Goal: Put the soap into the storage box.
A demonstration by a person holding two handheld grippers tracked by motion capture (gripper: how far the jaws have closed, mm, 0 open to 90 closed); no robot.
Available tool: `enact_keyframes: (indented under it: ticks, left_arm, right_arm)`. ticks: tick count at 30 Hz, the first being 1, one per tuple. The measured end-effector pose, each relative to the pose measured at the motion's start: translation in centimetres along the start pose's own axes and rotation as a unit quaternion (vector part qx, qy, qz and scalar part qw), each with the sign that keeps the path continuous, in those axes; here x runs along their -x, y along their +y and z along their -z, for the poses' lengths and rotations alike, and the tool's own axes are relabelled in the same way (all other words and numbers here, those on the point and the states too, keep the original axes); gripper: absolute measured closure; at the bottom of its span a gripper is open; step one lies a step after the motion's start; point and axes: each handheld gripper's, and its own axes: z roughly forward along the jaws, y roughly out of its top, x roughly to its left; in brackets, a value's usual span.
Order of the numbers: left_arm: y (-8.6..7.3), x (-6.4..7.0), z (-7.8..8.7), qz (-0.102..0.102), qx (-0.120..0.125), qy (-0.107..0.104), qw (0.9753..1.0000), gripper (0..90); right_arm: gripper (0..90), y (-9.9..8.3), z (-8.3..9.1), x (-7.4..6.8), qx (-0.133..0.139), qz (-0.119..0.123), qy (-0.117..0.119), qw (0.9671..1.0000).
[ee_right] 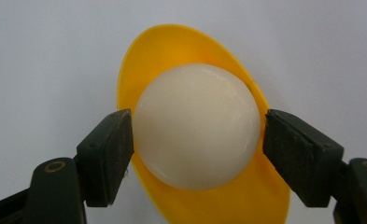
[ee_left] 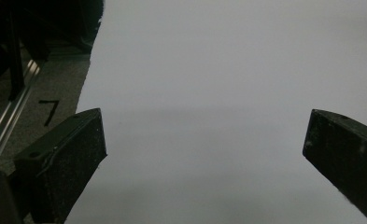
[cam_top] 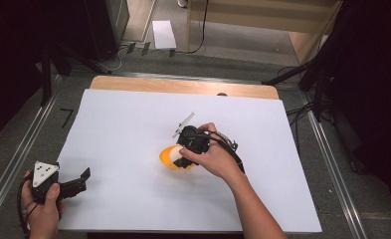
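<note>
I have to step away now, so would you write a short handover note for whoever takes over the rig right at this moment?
Left tongs: open, holding nothing, low over the white sheet near its front left corner.
Right tongs: jaws on either side of the white ball, left pad touching, right pad seemingly a hair off.
The ball sits in the yellow dish, mid-sheet.
Done: the right tongs are lined up on the ball.
Left: probably close fully and lift the ball out; a firm grip isn't confirmed.
</note>
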Motion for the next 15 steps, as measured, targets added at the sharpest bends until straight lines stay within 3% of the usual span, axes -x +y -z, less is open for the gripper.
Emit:
enact_keyframes:
  ticks: [9,15]
  left_arm:
    - [0.0,0.0,0.0,0.0,0.0,0.0,1.0,0.0]
    - [0.0,0.0,0.0,0.002,-0.001,0.001,1.0,0.0]
  right_arm:
    - [24.5,-0.5,0.9,0.1,0.017,-0.009,-0.004,0.9998]
    - [17.2,-1.2,1.8,0.4,0.033,-0.018,-0.023,0.999]
